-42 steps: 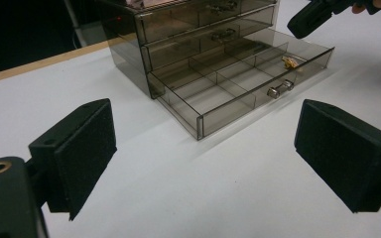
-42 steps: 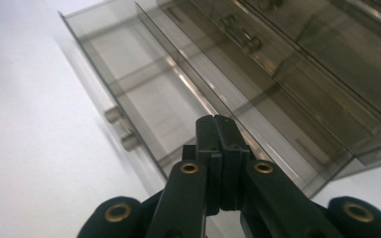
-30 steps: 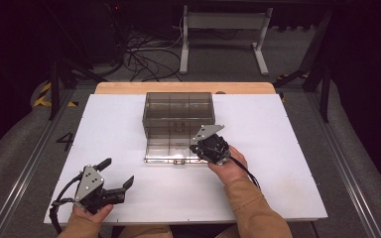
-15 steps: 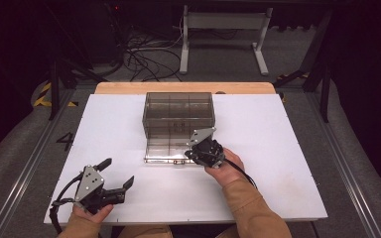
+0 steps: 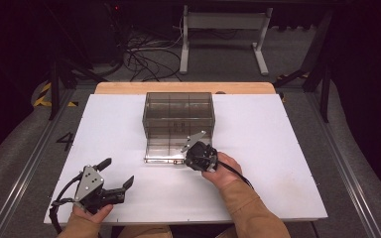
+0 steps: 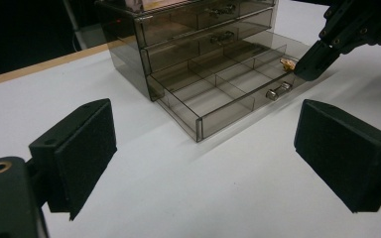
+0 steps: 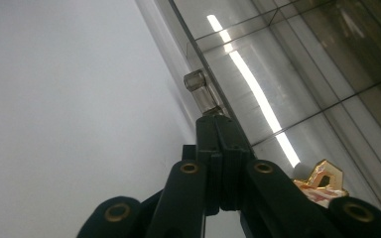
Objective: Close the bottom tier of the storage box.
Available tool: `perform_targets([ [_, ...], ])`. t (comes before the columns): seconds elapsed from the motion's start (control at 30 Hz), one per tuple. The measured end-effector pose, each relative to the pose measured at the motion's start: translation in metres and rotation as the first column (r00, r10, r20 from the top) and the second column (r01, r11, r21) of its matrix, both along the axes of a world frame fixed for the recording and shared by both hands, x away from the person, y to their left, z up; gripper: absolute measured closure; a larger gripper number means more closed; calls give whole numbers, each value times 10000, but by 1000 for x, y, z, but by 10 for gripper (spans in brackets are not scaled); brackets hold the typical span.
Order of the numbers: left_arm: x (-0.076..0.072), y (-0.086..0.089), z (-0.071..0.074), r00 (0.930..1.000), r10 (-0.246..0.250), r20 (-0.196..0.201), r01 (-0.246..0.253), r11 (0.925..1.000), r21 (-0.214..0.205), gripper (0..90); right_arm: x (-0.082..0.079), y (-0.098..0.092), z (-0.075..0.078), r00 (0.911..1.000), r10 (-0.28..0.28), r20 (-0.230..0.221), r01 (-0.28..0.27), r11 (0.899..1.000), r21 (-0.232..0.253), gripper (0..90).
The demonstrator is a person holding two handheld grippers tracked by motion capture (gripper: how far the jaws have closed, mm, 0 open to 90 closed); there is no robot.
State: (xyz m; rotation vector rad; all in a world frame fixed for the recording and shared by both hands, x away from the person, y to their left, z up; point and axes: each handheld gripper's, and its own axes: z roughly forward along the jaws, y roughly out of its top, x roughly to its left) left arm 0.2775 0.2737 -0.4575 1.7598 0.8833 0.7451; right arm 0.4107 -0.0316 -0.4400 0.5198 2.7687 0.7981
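Note:
A smoky clear drawer cabinet (image 5: 178, 111) stands mid-table with its bottom drawer (image 5: 162, 151) pulled out. The drawer's clear handle (image 6: 277, 91) sits on the front wall. My right gripper (image 5: 186, 158) is shut, and its tips (image 7: 216, 120) rest at the drawer's front, right by the end of the handle (image 7: 198, 87); nothing shows between the jaws. A small gold piece (image 7: 322, 181) lies in the drawer compartment beside them and appears in the left gripper view (image 6: 288, 63) too. My left gripper (image 5: 118, 171) stands open at the near left of the table, empty, facing the cabinet (image 6: 198, 29).
The white table (image 5: 278, 163) has a wooden strip (image 5: 183, 88) along its far edge, behind the cabinet. Beyond it are floor cables (image 5: 144, 59) and a metal stand (image 5: 223, 29). The cabinet's upper drawers (image 6: 213, 34) are pushed in.
My right gripper has shifted a little left and down, closer to the drawer's front and handle. The left gripper has stayed put.

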Motion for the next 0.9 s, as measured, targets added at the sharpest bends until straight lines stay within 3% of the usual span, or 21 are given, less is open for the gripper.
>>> perform_targets([
  [0.5,1,-1,-1,10000,-25,-23,25,10000,56,97,4,5,-13,9986,-281,-439,247,9969,-747,900],
  [0.9,1,-1,-1,10000,-13,-22,13,10000,55,98,5,6,-16,9983,-524,-255,506,9965,-660,900],
])
